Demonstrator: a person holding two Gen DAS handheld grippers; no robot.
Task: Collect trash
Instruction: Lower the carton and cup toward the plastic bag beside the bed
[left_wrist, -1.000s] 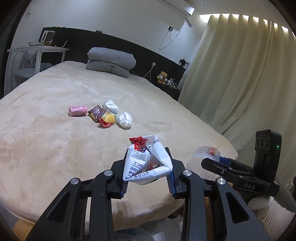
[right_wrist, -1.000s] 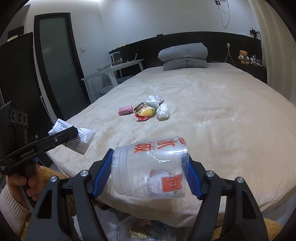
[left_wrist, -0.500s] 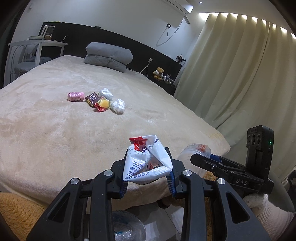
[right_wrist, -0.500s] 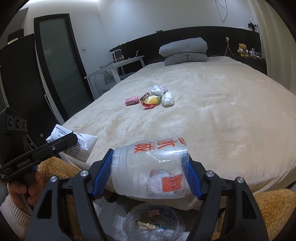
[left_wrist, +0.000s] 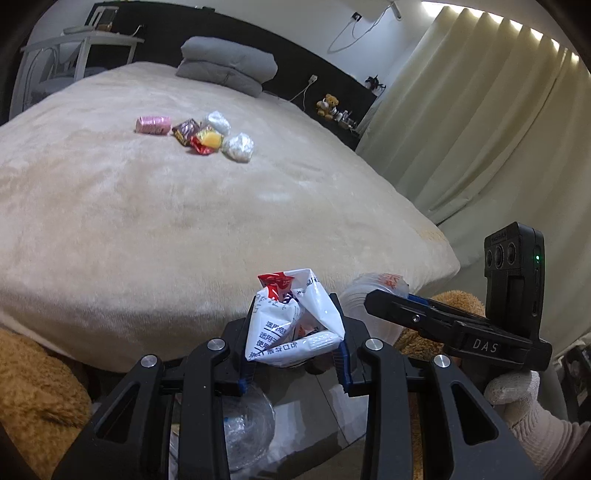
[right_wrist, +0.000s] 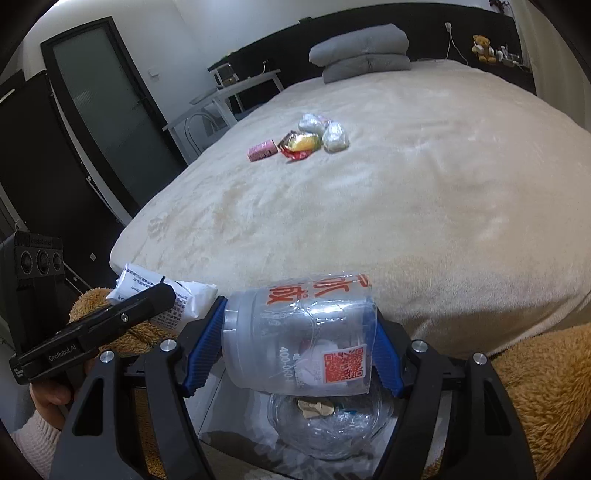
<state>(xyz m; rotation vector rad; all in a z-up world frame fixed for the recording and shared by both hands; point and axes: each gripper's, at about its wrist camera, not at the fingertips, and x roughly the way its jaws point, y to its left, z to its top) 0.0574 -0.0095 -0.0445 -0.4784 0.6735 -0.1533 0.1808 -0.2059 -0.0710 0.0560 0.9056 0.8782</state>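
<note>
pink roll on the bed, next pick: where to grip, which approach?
Grip the pink roll across its round body, fingers either side, coming down from above. It lies on its side, leftmost in the pile; its left is bare blanket, and the brown wrapper sits close on its right.

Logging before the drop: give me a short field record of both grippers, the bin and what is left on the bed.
left gripper: shut on crumpled white packet
right gripper: shut on clear plastic cup
trash bag: clear, on the floor below both grippers, some scraps inside
bed: five pieces left in one cluster
cluster: pink roll, brown wrapper, red-yellow wrapper, two white wads
</note>
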